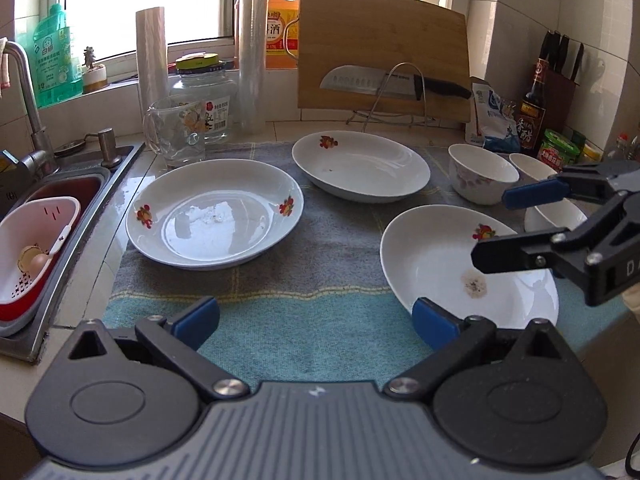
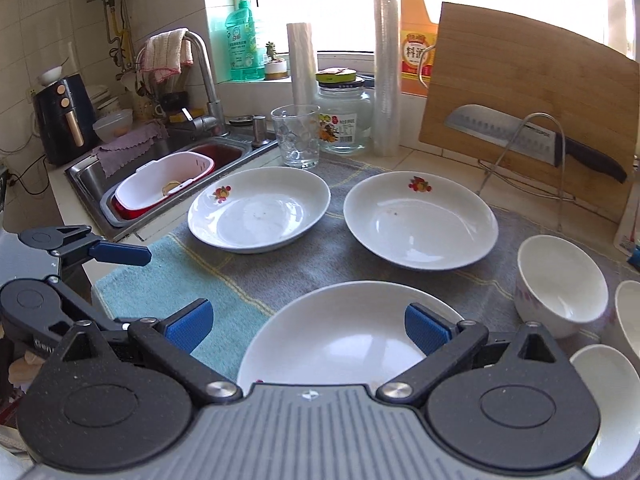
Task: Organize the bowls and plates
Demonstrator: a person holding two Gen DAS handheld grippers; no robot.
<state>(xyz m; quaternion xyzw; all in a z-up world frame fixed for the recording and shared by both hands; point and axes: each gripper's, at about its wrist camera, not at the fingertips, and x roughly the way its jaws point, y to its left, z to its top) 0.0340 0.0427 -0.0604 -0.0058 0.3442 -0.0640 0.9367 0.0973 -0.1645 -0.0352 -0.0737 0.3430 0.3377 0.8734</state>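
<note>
With both my left hand-held gripper [image 1: 316, 322] and right hand-held gripper [image 2: 308, 326] released, a careless pinch on the near plate [image 2: 344, 332] rim could slide it into the bowls [image 2: 560, 288].

We see strong daylight from the far window [image 1: 180, 0], blown out white; glare sheens the left plate [image 1: 215, 213]; fisheye bending and dark corners frame both views.

Both wrist views overlapping, countertop-facing
</note>
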